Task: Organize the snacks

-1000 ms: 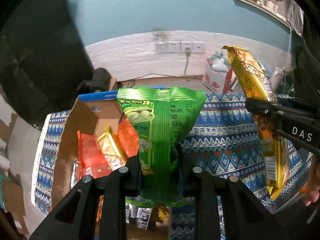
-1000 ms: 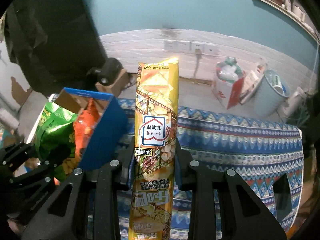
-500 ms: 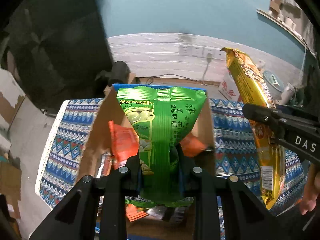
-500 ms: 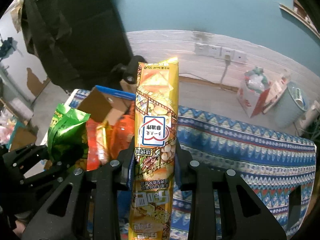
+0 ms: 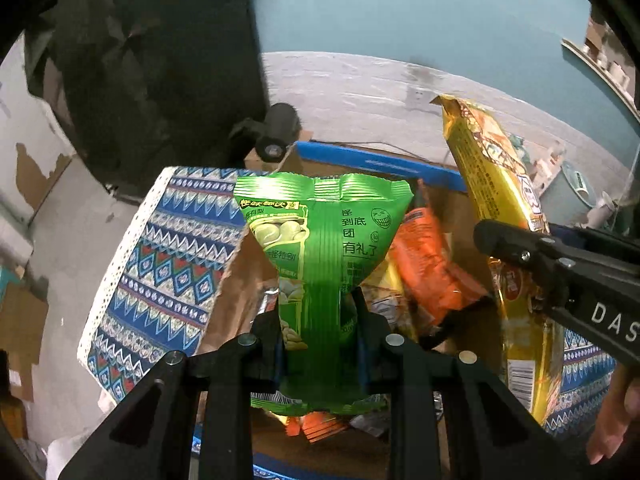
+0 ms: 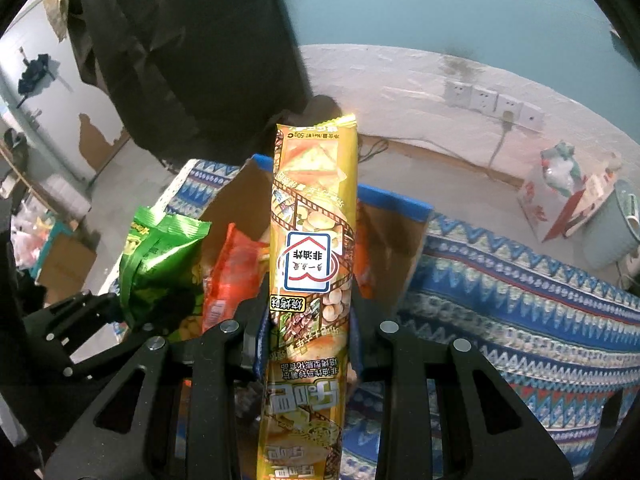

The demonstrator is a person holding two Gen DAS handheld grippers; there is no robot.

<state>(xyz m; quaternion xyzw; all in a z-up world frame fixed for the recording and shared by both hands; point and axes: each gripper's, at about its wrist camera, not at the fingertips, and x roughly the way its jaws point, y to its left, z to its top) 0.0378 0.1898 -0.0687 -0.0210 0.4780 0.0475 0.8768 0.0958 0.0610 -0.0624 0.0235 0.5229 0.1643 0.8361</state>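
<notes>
My left gripper (image 5: 318, 320) is shut on a green snack bag (image 5: 324, 248) and holds it upright over an open cardboard box (image 5: 236, 276) with a blue rim. My right gripper (image 6: 310, 320) is shut on a long yellow snack pack (image 6: 312, 240), also held upright above the box (image 6: 396, 248). Orange snack bags (image 5: 428, 268) and other packets lie inside the box. The yellow pack (image 5: 492, 184) and the right gripper show at the right of the left wrist view. The green bag (image 6: 160, 264) shows at the left of the right wrist view.
The box stands on a table with a blue patterned cloth (image 6: 520, 300), whose left edge (image 5: 132, 264) is near the box. A black camera (image 5: 276, 136) sits behind the box. A dark chair back (image 5: 152, 80), a wall with sockets (image 6: 492, 104) and a bin (image 6: 612, 220) lie beyond.
Both grippers have moved left with their packs, so they now hang over the open box. Both grips are unchanged.
</notes>
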